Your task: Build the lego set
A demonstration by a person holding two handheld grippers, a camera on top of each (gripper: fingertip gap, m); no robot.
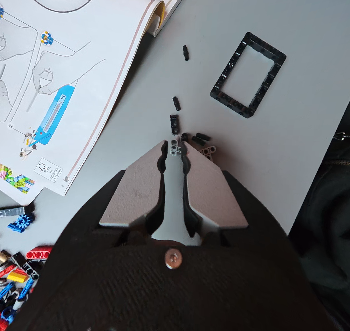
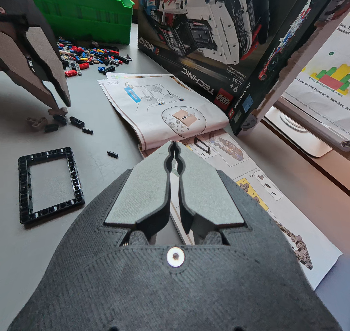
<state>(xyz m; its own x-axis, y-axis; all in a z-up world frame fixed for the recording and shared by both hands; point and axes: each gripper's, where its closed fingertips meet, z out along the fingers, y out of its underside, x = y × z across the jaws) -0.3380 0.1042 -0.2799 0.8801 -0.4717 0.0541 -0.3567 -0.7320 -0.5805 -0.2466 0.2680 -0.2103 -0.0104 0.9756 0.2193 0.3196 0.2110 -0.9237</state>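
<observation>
The left hand-held gripper [image 1: 175, 145] pinches a small grey lego piece [image 1: 173, 147]; the black frame [image 1: 248, 75] lies toward two o'clock. The right hand-held gripper [image 2: 174, 143] hovers closed, empty.

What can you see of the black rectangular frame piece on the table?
The black rectangular frame is one open plastic rectangle, its beams lined with round pin holes, glossy in places. It lies flat on the grey table, bare tabletop showing through its middle. Nothing touches it: the loose black pins lie apart, and neither gripper reaches it.
</observation>
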